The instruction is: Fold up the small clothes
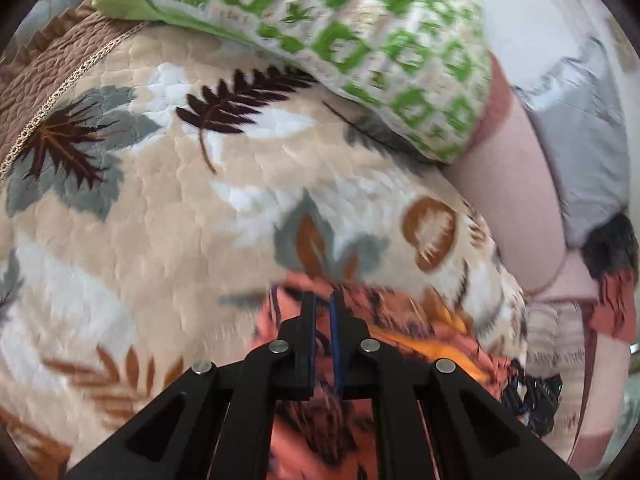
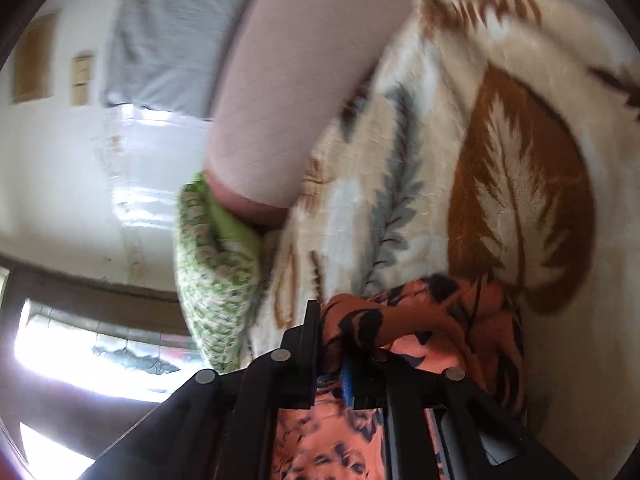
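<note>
Both jaws clamped on orange patterned garment, cloth bunched between them, above leaf-print blanket

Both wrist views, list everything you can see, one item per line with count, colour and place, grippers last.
Orange garment: one, orange with dark print, on the blanket, bunched at both grippers.
Blanket: one, beige with brown, grey and white leaves, brown border, spread under everything.
Green pillow: one, white with green squares, at the blanket's far edge.
Pink bolster: one, pale pink, beside the green pillow.
Grey cloth: one, pale grey, behind the bolster.
Left gripper: one, black, jaws shut on the orange garment.
Right gripper: one, black, jaws closed on a bunch of the orange garment.
</note>
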### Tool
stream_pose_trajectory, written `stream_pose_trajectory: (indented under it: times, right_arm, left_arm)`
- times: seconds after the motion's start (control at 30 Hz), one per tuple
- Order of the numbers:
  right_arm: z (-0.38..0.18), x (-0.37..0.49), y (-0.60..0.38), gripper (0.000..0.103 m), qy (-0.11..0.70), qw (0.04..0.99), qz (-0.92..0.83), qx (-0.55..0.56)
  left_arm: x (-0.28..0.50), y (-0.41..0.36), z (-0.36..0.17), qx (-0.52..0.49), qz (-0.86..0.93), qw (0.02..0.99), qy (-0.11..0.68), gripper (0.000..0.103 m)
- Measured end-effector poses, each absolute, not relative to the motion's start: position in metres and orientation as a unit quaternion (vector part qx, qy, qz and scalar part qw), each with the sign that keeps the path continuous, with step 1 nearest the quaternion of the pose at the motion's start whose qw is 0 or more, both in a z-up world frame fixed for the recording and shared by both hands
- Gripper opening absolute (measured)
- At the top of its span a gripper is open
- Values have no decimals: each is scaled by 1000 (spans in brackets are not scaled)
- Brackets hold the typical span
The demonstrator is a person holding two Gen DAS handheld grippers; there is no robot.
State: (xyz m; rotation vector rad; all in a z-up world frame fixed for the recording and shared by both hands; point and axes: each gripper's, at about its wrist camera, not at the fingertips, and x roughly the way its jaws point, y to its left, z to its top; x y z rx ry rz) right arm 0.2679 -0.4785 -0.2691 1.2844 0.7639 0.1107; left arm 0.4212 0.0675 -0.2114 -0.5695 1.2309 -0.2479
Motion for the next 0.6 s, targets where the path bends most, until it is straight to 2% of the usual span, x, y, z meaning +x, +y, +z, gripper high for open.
stream_pose_trajectory:
  times: [0.1, 0.17, 0.2, 0.23, 0.27, 0.3, 0.37, 0.4, 0.6]
  right_arm:
    - [-282, 280, -483, 17, 355, 714, 58, 600]
    - [-288, 281, -492, 26, 331, 700, 74, 628]
    - [-290, 279, -498, 32, 316, 691, 83, 645]
    - [-289, 273, -503, 55, 300, 683, 88, 660]
    - [-285, 263, -508, 82, 273, 684, 80, 672]
    - [-279, 252, -513, 87, 243, 691, 67, 678]
    - [-265, 235, -520, 88, 216, 705, 72, 672]
    - [-256, 227, -522, 88, 214, 710, 79, 666]
    - [-212, 176, -485, 87, 280, 768, 97, 568]
  left_arm:
    - [421, 78, -210, -299, -100, 788, 529, 6]
    - [408, 84, -200, -309, -98, 803, 500, 7]
    - [401, 86, -196, -311, -99, 807, 492, 12]
    - [390, 86, -190, -310, -103, 811, 486, 16]
    - [375, 86, -184, -305, -106, 816, 479, 27]
    - [361, 86, -179, -300, -107, 821, 474, 42]
    - [325, 86, -172, -289, -106, 832, 461, 59]
    - [314, 85, -173, -283, -105, 835, 459, 63]
    - [302, 77, -201, -241, -86, 810, 528, 64]
